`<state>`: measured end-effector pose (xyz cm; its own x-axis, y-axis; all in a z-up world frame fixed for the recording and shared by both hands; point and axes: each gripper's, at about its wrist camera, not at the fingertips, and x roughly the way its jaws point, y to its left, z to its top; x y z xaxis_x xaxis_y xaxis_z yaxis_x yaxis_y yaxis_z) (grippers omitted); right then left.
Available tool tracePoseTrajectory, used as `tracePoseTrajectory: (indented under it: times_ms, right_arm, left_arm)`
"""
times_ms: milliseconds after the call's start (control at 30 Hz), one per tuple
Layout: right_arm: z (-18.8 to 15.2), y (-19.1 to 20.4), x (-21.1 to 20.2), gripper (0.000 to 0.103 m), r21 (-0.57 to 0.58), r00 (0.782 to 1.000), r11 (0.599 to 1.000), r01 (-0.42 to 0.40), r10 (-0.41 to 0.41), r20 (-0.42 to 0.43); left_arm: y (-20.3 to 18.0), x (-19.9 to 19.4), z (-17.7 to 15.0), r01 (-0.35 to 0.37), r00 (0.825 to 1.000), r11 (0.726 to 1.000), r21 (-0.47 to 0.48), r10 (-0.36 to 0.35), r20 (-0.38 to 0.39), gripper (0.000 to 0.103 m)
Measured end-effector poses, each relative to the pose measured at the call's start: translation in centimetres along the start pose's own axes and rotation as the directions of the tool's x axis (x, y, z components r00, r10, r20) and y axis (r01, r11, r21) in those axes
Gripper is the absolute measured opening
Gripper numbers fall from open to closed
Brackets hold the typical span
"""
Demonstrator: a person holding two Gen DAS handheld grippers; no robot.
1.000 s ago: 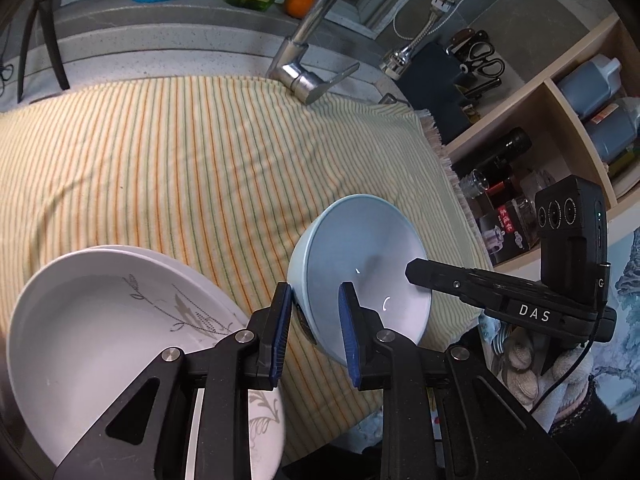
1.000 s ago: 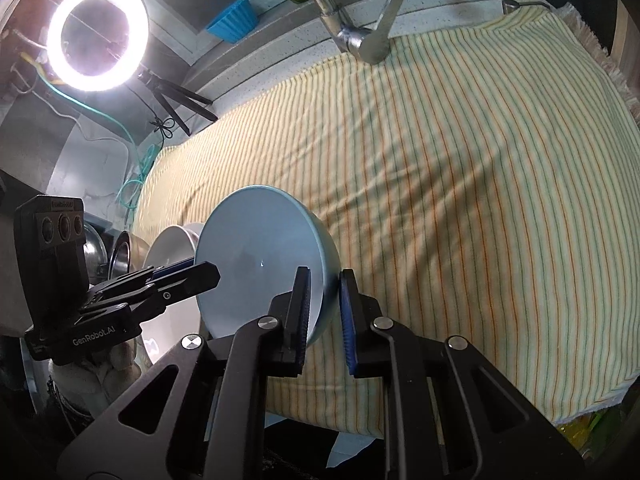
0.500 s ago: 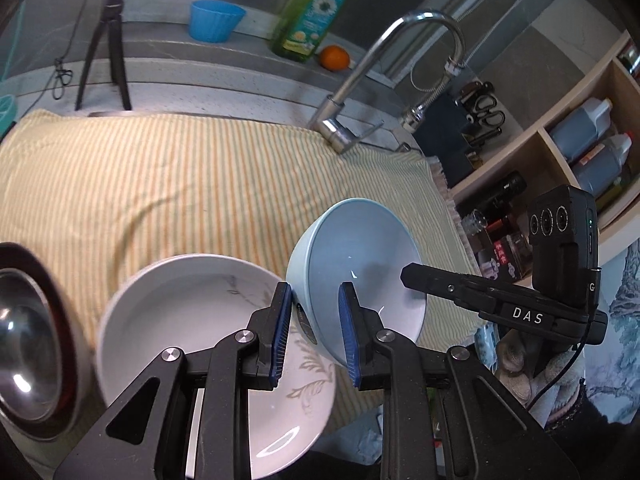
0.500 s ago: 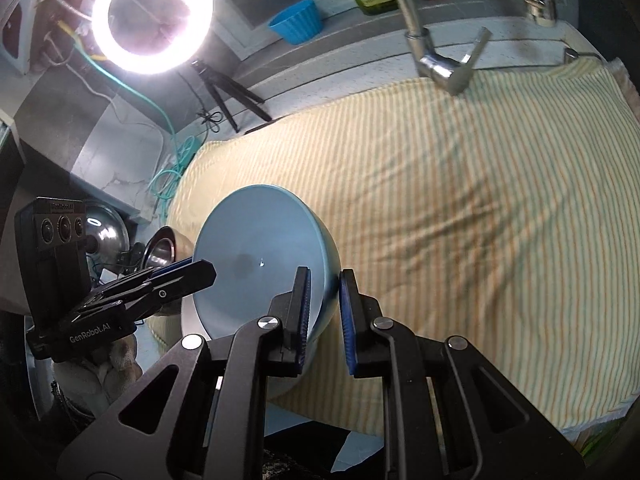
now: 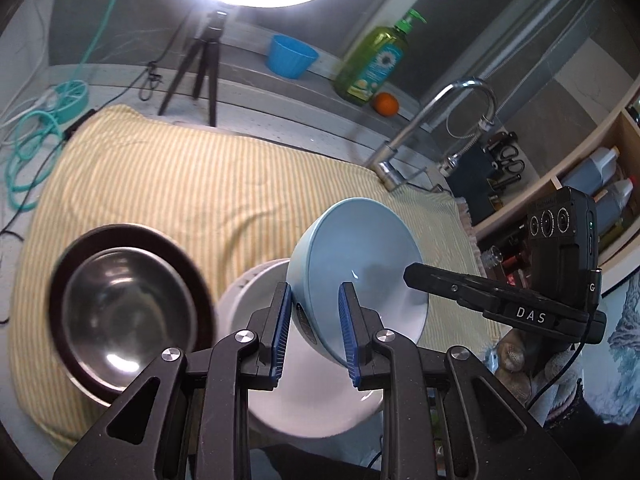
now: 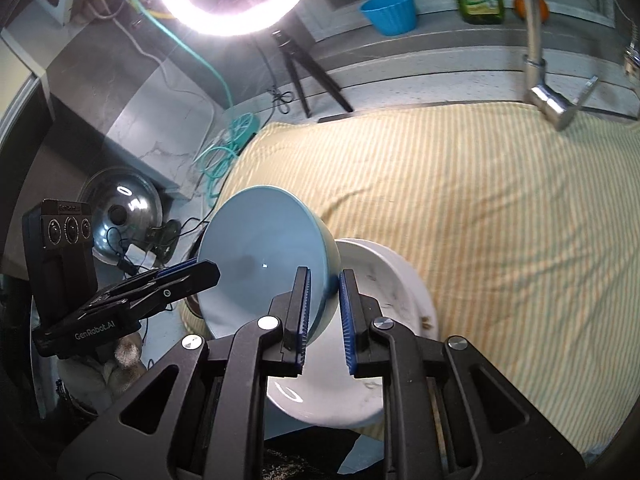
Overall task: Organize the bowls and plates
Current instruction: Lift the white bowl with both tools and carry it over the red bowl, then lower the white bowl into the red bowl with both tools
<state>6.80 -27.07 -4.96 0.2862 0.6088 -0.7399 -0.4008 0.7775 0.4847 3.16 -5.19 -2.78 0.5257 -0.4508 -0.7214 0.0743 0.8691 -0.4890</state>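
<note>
Both claws, left claw (image 5: pixel 314 320) and right claw (image 6: pixel 323 308), have carried the blue bowl (image 5: pixel 360 264) leftward, each clamping its rim, above the white plate (image 6: pixel 384 280).

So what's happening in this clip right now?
A person is sorting dishes with a pair of tongs in each hand. Both the left tongs and the right tongs are clamped on opposite edges of the rim of one blue bowl, holding it tilted in the air above a white plate on the striped cloth. A steel bowl sits in a dark dish beside the plate.
</note>
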Motion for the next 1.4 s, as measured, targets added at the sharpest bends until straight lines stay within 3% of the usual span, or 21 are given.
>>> tracePoseTrajectory:
  times_ms: [667, 1400]
  right_arm:
    - [1.2, 10.2, 8.4, 0.015, -0.124, 0.993, 0.99, -0.068, 0.055, -0.105]
    - [0.8, 11.0, 14.0, 0.015, -0.117, 0.982, 0.993, -0.013, -0.009, -0.188]
  left_arm:
    - [9.3, -5.2, -1.3, -0.083, 0.994, 0.982, -0.172, 0.094, 0.057, 0.022]
    - [13.5, -3.9, -2.2, -0.083, 0.997, 0.967, -0.24, 0.082, -0.014, 0.022]
